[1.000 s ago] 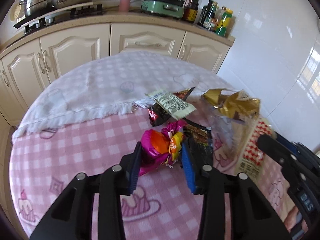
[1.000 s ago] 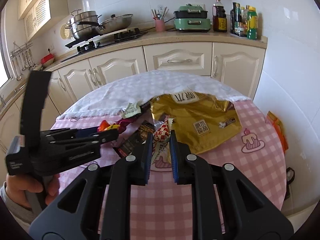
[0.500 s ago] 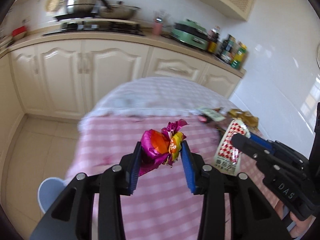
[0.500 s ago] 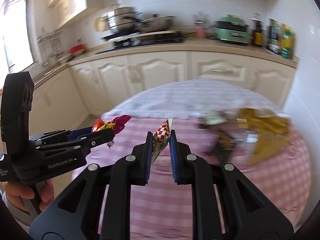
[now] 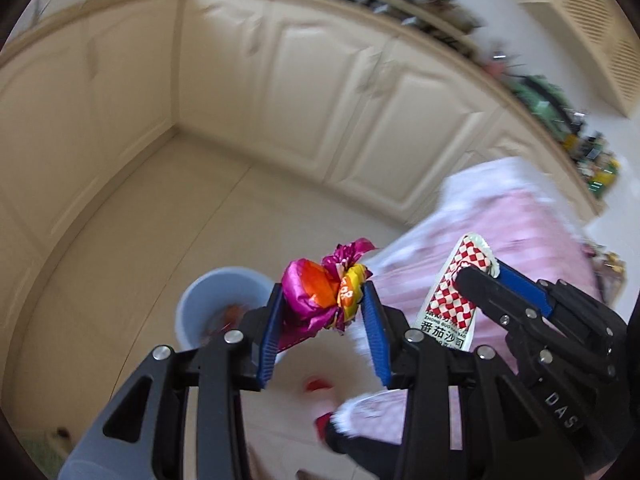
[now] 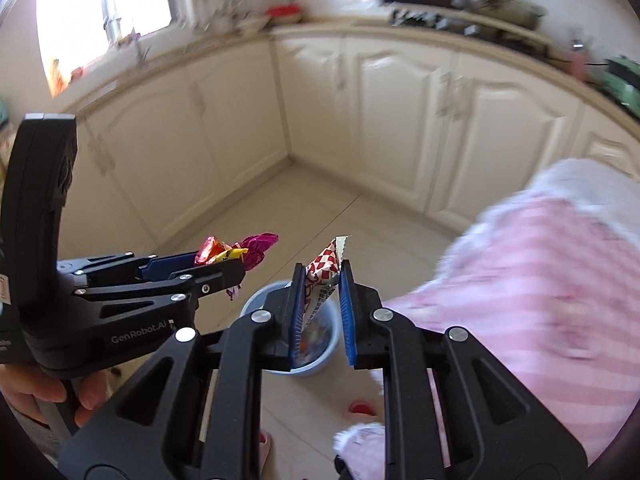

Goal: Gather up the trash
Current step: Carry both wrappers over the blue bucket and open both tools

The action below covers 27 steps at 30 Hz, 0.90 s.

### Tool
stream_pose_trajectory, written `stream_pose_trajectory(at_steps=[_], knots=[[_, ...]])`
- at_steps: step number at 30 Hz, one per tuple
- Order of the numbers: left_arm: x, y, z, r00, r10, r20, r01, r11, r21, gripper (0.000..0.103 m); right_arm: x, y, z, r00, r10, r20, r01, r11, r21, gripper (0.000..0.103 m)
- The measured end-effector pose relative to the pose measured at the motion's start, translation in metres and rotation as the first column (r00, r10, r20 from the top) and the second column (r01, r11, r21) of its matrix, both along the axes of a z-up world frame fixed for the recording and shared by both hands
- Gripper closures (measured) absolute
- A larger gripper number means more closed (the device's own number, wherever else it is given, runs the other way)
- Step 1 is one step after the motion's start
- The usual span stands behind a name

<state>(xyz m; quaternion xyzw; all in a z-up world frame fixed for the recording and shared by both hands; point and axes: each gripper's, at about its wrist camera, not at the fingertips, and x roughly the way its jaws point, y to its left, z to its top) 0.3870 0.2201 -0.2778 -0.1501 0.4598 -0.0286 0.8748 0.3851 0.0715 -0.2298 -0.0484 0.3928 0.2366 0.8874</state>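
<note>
Now the pale-blue bin (image 6: 316, 344) sits on the beige floor tiles (image 5: 168, 216) right below both jaws, bits of colourful rubbish inside. Left gripper (image 5: 326, 312) pinches a crumpled magenta-orange wrapper (image 5: 320, 296); right gripper (image 6: 323, 300) clamps a red-checked sauce sachet (image 6: 322, 272). Pink gingham tablecloth (image 6: 540, 280) beside, cream cabinets (image 5: 352, 112) beyond.
</note>
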Motion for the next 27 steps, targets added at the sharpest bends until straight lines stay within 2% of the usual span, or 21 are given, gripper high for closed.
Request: stream_pose_trajectory(at_steps=[6,10,12,15,22,27], knots=[[0.029,0.042,-0.082,0.986,0.064,-0.155,-0.064,0.998,0.001,0.066,0.035,0.046,-0.078,0.993,0.008,-0.117,-0.015,0.998,-0.055,0.086],[0.05,0.05,-0.114,0.978,0.068,-0.199,-0.075,0.997,-0.028,0.064,0.056,0.054,-0.108,0.987,-0.013,-0.158,0.001,0.997,-0.077,0.086],[0.058,0.053,-0.121,0.977,0.075,-0.197,-0.085,0.995,-0.044,0.061,0.065,0.054,-0.118,0.985,-0.026,-0.171,0.013,0.997,-0.078,0.086],[0.067,0.053,-0.129,0.972,0.093,-0.217,-0.11,0.992,-0.065,0.043,0.076,0.053,-0.129,0.981,-0.041,-0.19,0.027,0.997,-0.074,0.086],[0.059,0.069,-0.129,0.968,0.151,-0.2,-0.16,0.987,-0.032,0.043,0.079,0.059,-0.137,0.976,-0.033,-0.216,0.021,0.998,-0.055,0.086],[0.046,0.087,-0.127,0.961,0.194,-0.197,-0.21,0.976,-0.065,0.043,0.086,0.069,-0.137,0.976,-0.015,-0.216,0.007,0.999,-0.036,0.086]])
